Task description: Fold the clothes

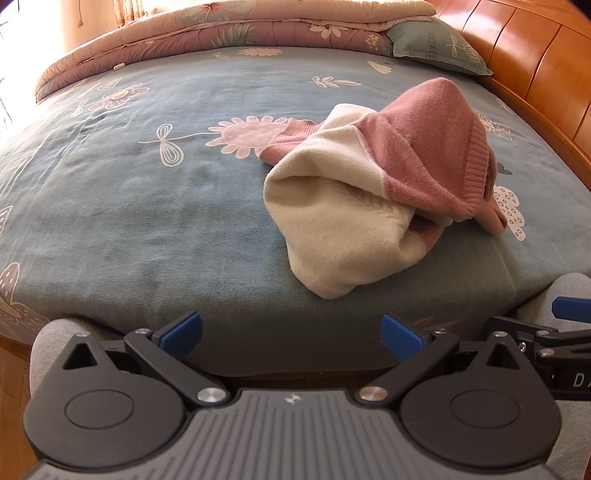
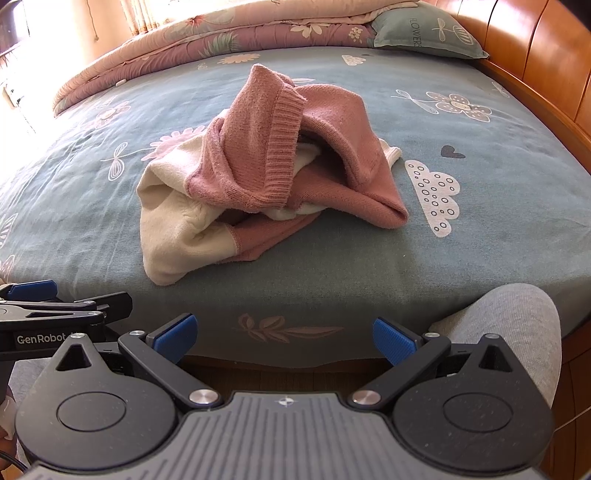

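Left wrist view: I see my left hand-held gripper (image 1: 291, 336) wide apart and empty, blue pads short of the near edge of the bed (image 1: 147, 192). The sweater (image 1: 373, 184), pink and cream, lies crumpled in a heap on the blue flowered sheet, ahead and to the right of the fingers, well apart from them. A ribbed pink hem drapes over the top of the heap. A folded quilt (image 1: 221, 33) and a pillow (image 1: 436, 44) sit at the far side; a wooden headboard (image 1: 535, 66) runs along the right. The right hand-held gripper (image 1: 570, 317) shows at the right border. Right wrist view: I see the right hand-held gripper (image 2: 284, 338) likewise spread wide, holding nothing, below the mattress edge. The sweater (image 2: 258, 177) lies straight ahead, slightly left, not touched. A grey-clad knee (image 2: 509, 332) rests against the bed at right; the left hand-held gripper (image 2: 33, 291) enters at left.
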Demonstrator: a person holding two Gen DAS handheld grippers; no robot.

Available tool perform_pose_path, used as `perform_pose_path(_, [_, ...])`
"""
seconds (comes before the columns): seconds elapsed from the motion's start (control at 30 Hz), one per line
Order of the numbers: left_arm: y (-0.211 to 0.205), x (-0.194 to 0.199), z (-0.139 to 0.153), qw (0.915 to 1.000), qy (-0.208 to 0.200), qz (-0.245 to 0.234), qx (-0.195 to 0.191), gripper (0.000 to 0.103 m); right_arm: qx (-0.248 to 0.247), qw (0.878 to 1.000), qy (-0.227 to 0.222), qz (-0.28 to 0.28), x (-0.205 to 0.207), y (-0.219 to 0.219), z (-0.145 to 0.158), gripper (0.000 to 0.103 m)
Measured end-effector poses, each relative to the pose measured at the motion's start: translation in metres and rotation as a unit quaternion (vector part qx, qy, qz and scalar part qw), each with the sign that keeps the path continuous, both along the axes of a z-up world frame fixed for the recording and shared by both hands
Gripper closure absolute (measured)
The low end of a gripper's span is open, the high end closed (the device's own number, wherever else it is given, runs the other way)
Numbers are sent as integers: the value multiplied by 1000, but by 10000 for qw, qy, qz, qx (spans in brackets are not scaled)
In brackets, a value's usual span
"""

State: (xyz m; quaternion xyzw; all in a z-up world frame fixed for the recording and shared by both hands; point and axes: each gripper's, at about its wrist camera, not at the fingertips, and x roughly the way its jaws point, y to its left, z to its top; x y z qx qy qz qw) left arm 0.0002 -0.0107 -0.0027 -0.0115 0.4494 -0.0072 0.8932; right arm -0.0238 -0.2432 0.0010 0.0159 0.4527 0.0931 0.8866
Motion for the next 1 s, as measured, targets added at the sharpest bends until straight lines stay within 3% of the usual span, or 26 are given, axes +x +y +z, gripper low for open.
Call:
perform_pose_path(0.67, [3, 4, -4, 9999, 37, 105, 23, 1, 47, 9999, 108, 6, 6, -1, -7, 0])
perform_pose_path(1.0, [7, 19, 11, 9995, -229, 180, 113, 1, -97, 9998, -128, 141, 9, -6, 8, 0])
